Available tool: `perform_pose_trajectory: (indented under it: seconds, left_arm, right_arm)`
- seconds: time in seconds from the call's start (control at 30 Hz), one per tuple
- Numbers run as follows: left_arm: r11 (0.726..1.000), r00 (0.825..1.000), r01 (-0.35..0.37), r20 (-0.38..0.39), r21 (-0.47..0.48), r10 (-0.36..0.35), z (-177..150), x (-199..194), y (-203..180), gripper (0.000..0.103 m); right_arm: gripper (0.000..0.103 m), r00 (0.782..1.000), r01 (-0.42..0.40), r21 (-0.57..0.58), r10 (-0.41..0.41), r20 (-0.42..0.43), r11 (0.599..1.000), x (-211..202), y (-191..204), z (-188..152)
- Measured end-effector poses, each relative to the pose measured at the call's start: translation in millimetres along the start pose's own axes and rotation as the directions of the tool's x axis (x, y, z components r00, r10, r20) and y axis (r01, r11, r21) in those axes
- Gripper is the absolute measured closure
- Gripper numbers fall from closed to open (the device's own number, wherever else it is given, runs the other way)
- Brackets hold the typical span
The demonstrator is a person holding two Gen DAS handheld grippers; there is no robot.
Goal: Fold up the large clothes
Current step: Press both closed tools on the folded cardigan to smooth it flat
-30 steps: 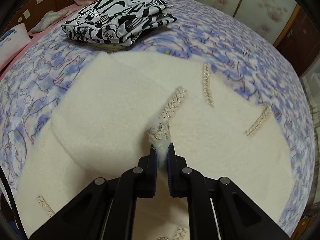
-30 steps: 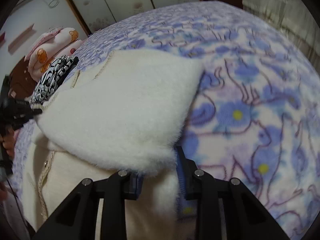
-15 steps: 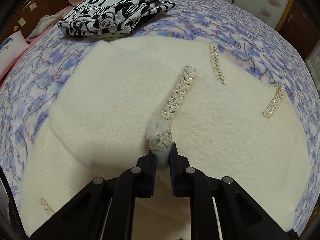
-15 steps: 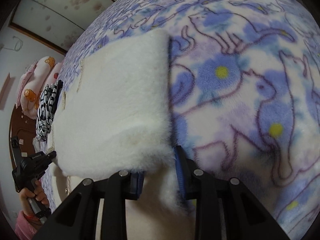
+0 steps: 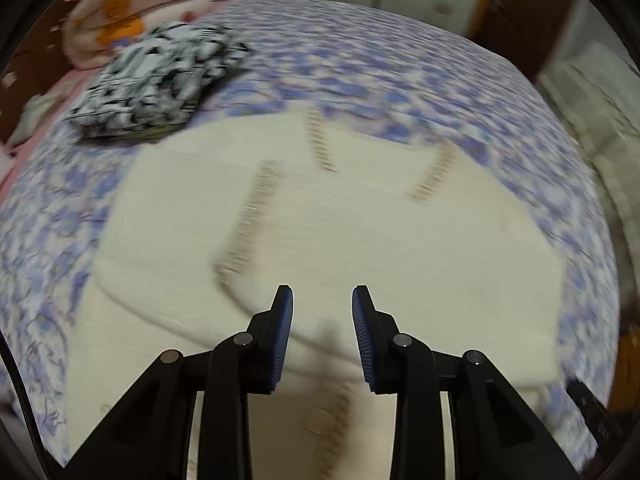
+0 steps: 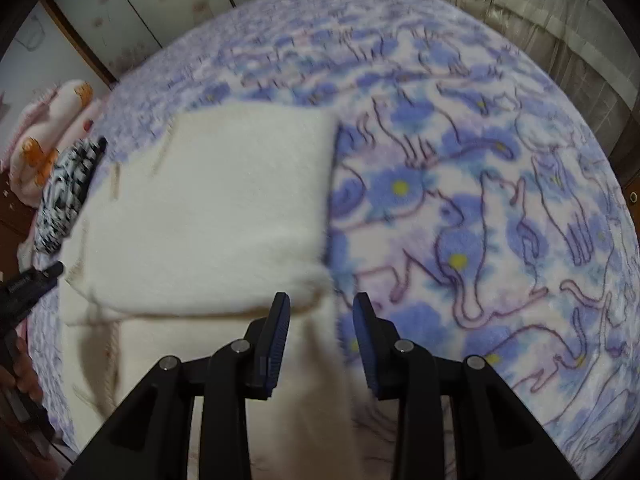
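A large cream fleece garment with braided trim strips lies on the bed, its far part folded over the near part. My left gripper is open and empty, just above the folded edge. In the right wrist view the same garment fills the left half. My right gripper is open and empty over the garment's near right corner. The tip of the left gripper shows at the left edge of that view.
The bed is covered by a blue and purple cat-print blanket. A folded black and white garment lies at the far left. Pink and orange bedding is stacked behind it. Sliding doors stand beyond the bed.
Both grippers have opened and let go of the cream garment, whose lifted edge now lies flat on the lower layer. Both grippers have pulled back slightly.
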State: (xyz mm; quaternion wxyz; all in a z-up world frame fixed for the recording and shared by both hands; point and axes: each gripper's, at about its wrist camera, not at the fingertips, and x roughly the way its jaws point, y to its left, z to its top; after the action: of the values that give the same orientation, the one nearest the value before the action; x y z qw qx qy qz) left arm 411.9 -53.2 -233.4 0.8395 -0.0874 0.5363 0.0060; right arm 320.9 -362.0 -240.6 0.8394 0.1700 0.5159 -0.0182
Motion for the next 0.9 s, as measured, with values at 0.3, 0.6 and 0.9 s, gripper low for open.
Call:
perform_pose_trajectory:
  seconds: [0.3, 0.6, 0.9]
  left_arm:
    - [0.968, 0.973, 0.201, -0.147, 0.146, -0.180, -19, 25, -86, 0.077]
    - [0.978, 0.951, 0.159, -0.288, 0.133, -0.115, -36, 80, -96, 0.097]
    - [0.997, 0.976, -0.013, -0.218, 0.080, 0.030, -16, 82, -41, 0.097]
  right_arm:
    - [0.093, 0.979, -0.200, -0.042, 0.199, -0.032, 0.979, 44, 56, 9]
    - [0.103, 0.947, -0.293, -0.009, 0.289, -0.141, 0.956, 91, 71, 2]
    - [0.103, 0.975, -0.196, 0.006, 0.196, -0.109, 0.981, 72, 19, 5]
